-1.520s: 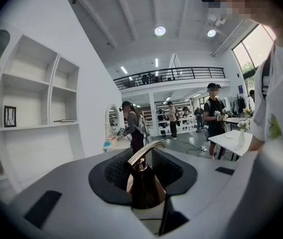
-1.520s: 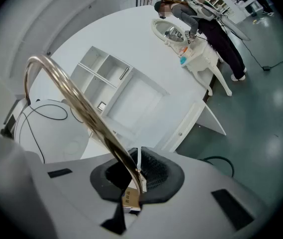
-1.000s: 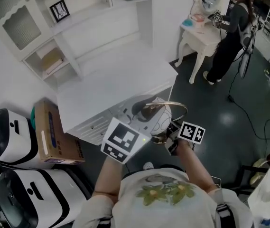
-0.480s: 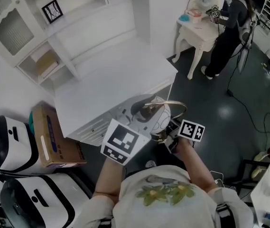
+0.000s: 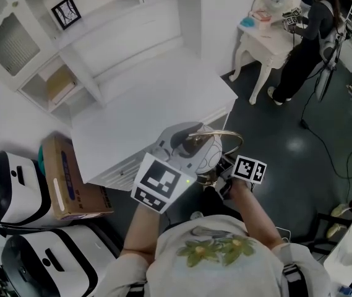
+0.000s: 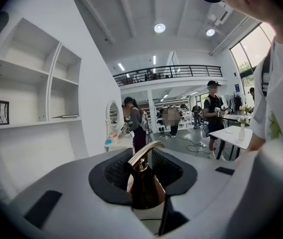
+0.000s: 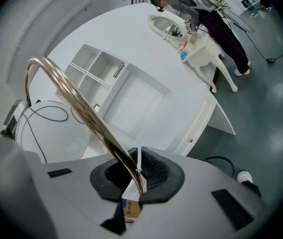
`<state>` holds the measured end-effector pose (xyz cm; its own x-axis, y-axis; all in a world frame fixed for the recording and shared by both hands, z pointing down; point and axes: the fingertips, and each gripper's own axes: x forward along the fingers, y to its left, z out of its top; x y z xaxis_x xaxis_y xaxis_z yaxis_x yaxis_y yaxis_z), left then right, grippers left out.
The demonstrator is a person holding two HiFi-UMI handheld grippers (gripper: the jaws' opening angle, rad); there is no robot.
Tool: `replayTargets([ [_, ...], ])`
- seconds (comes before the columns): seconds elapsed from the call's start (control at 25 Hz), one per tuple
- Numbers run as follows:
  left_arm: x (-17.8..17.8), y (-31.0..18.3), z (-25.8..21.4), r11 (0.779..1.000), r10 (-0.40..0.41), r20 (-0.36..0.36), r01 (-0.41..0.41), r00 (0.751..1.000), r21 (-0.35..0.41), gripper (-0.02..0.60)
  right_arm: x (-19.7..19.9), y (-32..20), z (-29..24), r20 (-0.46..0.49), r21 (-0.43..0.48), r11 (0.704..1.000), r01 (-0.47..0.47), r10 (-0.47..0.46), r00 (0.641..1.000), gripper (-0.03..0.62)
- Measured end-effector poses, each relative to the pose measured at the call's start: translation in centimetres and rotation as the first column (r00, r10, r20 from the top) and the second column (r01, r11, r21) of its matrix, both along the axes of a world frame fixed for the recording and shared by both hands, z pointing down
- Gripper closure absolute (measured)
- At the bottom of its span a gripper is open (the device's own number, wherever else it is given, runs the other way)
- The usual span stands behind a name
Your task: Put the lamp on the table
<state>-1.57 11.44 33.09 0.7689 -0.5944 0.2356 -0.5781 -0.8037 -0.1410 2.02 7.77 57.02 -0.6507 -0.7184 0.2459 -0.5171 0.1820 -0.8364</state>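
Lamp (image 5: 205,146) is held in air at table (image 5: 145,104) edge; left gripper (image 6: 142,183) clamps its neck, right gripper (image 7: 134,180) pinches the thin brass arc (image 7: 76,108); risk: arc twists in that narrow grip & lamp tips.

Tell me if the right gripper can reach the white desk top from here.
Probably yes: the desk top lies just ahead of the right gripper, with nothing seen between. But it and the left gripper are both shut on the lamp, so they must move together.
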Motion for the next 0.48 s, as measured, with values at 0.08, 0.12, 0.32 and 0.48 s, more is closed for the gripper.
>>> replayTargets([
  [0.08,0.1,-1.3,-0.1,1.000,-0.002,0.004,0.002,1.000,-0.001,0.442,0.0,-1.3,-0.1,0.003,-0.003,1.000,0.004,-0.004,1.000,0.549],
  [0.12,0.2,-2.0,-0.1,1.000,-0.003,0.005,0.003,1.000,-0.001,0.442,0.0,-2.0,-0.1,0.004,-0.003,1.000,0.006,-0.006,1.000,0.549],
  [0.32,0.5,-5.3,-0.5,1.000,-0.010,0.007,0.010,1.000,-0.002,0.442,0.3,-5.5,-0.5,0.005,-0.002,1.000,0.010,-0.010,1.000,0.549],
  [0.48,1.0,-7.8,-0.8,1.000,-0.017,0.008,0.017,1.000,0.000,0.442,0.8,-8.1,-0.8,0.004,0.001,1.000,0.014,-0.014,1.000,0.549],
])
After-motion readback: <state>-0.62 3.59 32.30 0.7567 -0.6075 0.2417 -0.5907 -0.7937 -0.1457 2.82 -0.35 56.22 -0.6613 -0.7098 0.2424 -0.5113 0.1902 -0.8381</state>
